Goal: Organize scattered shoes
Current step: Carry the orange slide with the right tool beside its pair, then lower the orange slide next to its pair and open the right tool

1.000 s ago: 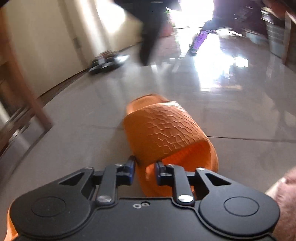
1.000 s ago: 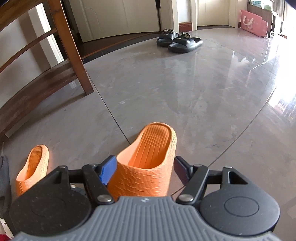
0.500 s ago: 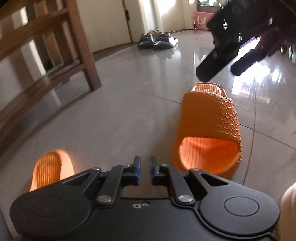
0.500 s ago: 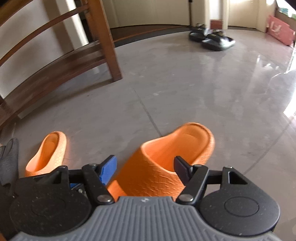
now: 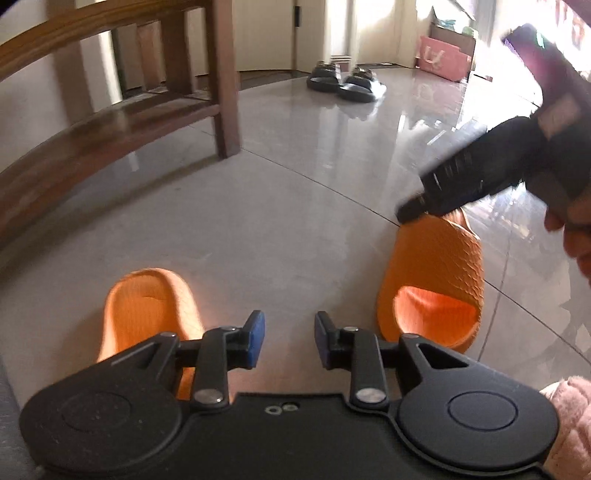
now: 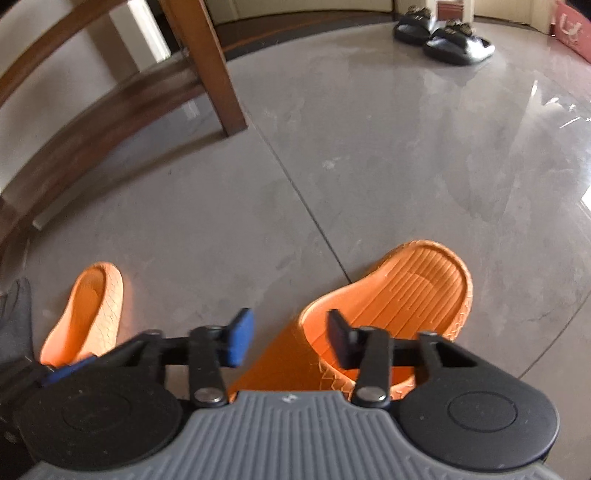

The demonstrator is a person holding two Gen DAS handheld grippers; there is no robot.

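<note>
Jaws of the left gripper have just been opening and stand narrowly apart over bare floor, nothing between them, with one orange slipper just to their left and the other orange slipper to their right. Jaws of the right gripper have just been closing around the strap of that second slipper; whether the pads press it cannot be told. A black pair lies far ahead.
</note>
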